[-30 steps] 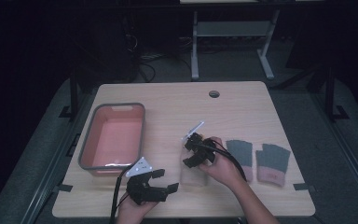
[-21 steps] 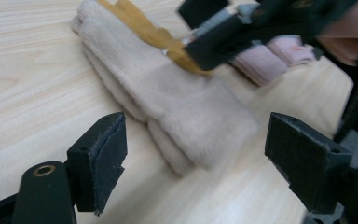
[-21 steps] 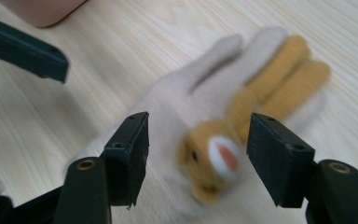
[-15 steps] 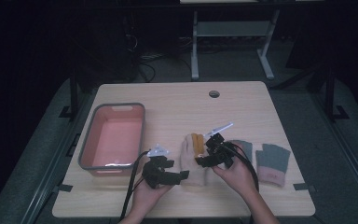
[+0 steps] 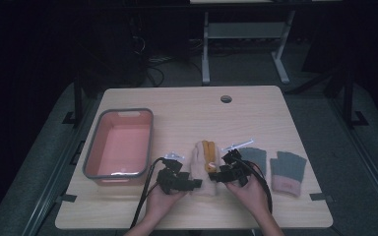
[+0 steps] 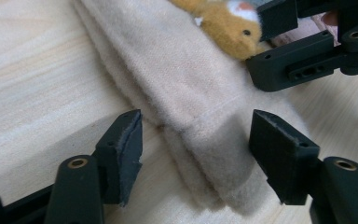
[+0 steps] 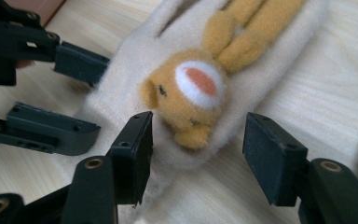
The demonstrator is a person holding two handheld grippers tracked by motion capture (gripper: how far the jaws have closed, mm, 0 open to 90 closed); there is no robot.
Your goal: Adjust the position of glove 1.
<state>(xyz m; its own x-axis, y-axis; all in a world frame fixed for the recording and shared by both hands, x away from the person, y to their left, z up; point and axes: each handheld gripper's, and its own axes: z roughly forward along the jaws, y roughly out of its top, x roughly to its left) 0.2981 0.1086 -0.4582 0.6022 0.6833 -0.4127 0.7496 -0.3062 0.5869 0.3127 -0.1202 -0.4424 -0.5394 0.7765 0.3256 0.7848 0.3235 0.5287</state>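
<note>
A cream fleece mitten [image 5: 199, 172] with a yellow-orange plush animal [image 5: 207, 156] on it lies flat in the middle of the table. My left gripper [image 5: 193, 185] is at the mitten's left near the cuff. In the left gripper view the cuff edge [image 6: 205, 140] lies between the jaws, which have just been closing, and the pads stand apart from it. My right gripper [image 5: 215, 176] is at the mitten's right. Its jaws [image 7: 198, 154] have also just been closing, and they straddle the mitten's edge below the animal's face [image 7: 191, 88] without touching.
A pink tub with a grey rim [image 5: 91, 157] stands at the left. Two grey fingerless gloves with pink cuffs [image 5: 288, 169] lie to the right of my right hand. A round cable hole [image 5: 226, 99] sits at the table's far edge.
Both hands have come in on the mitten, the left from the table's front edge, the right sliding off to the mitten's right side. The left jaws stand narrower.
</note>
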